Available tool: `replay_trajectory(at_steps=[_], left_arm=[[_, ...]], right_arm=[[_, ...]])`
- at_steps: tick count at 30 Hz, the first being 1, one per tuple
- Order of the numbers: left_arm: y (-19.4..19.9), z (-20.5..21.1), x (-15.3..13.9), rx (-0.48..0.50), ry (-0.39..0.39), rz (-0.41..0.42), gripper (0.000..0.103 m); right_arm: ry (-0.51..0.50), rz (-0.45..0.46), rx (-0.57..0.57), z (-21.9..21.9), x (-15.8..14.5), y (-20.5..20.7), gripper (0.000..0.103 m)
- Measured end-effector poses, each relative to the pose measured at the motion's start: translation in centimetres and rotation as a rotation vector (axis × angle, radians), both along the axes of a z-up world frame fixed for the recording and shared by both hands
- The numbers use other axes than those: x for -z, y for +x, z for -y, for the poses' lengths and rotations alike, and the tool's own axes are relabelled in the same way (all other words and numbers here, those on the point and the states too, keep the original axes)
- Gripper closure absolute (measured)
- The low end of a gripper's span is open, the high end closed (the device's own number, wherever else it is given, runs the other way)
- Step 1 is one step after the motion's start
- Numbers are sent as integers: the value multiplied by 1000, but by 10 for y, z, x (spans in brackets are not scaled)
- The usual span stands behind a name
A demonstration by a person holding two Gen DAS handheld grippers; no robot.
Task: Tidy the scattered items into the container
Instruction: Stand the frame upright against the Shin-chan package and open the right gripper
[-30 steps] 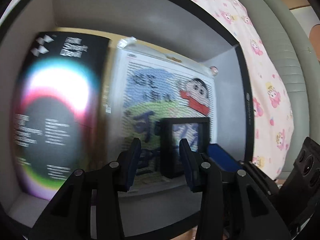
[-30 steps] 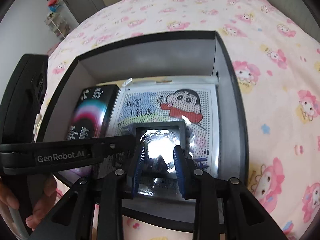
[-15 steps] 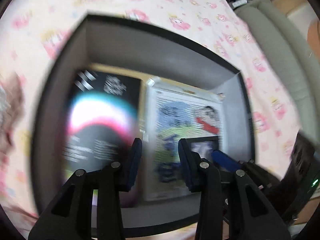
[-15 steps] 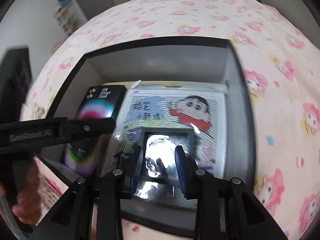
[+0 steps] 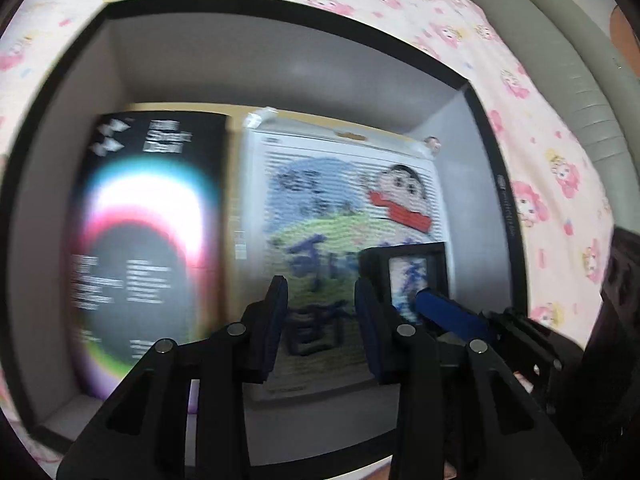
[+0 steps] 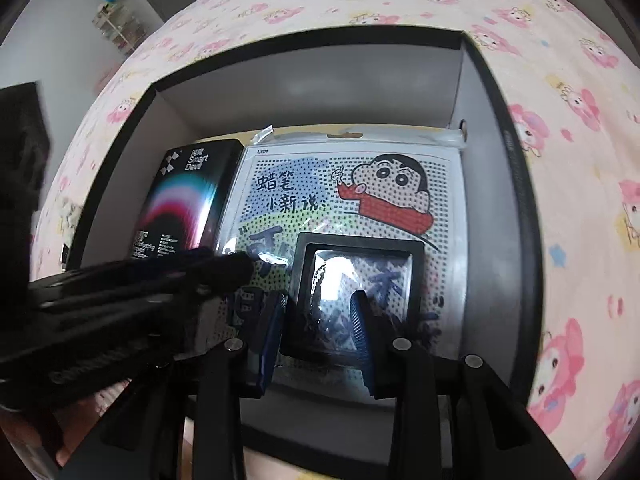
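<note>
A grey container with a black rim sits on the bed, also seen in the left wrist view. Inside lie a black "Smart Devil" box and a cartoon bead kit. A small black-framed box with a clear window rests on the kit. My right gripper hovers over its near part, jaws apart, pads not pressing it. My left gripper stands open over the kit with nothing between its fingers. It shows as a blurred black arm in the right wrist view.
A pink cartoon-print sheet surrounds the container on all sides. A grey-green padded cushion runs along the bed's far right. A shelf unit stands by the wall at the back left.
The left wrist view drew back from the container, then came in closer again. The right jaws have spread a little over the small framed box.
</note>
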State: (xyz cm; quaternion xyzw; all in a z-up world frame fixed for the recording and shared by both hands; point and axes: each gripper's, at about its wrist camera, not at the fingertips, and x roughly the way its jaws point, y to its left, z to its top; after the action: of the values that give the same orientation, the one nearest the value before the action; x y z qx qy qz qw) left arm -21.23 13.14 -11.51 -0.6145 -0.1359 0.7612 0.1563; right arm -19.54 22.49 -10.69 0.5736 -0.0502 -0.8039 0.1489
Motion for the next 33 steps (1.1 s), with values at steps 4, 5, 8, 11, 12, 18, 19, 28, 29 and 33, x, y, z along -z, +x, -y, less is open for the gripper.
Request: replay_trajectory(at_steps=[4, 5, 8, 11, 12, 18, 19, 28, 29, 33], left_arm=[[-3, 6, -4, -44, 34, -5, 70], [-3, 8, -6, -50, 36, -11, 72], [-4, 11, -7, -53, 43, -8, 74], [2, 14, -5, -36, 11, 17, 75], [3, 14, -3, -35, 13, 20, 75], [7, 8, 3, 20, 57, 74, 77], [12, 4, 3, 55, 73, 85, 77], [27, 50, -16, -12, 131, 32, 77], [24, 58, -15, -39, 128, 30, 77], [12, 56, 8, -48, 76, 51, 77]], right_arm=[[5, -133, 48, -19, -31, 11, 72], [15, -172, 75, -25, -37, 13, 72], [21, -215, 144, -38, -44, 10, 72], [-48, -180, 159, -45, -39, 7, 72], [-66, -171, 159, -46, -39, 6, 72], [-78, -171, 174, -46, -37, 3, 72], [-81, -166, 178, -47, -36, 2, 72], [-75, -170, 138, -35, -34, 6, 72], [-65, -169, 131, -32, -32, 7, 72], [3, -157, 117, -25, -27, 5, 72]])
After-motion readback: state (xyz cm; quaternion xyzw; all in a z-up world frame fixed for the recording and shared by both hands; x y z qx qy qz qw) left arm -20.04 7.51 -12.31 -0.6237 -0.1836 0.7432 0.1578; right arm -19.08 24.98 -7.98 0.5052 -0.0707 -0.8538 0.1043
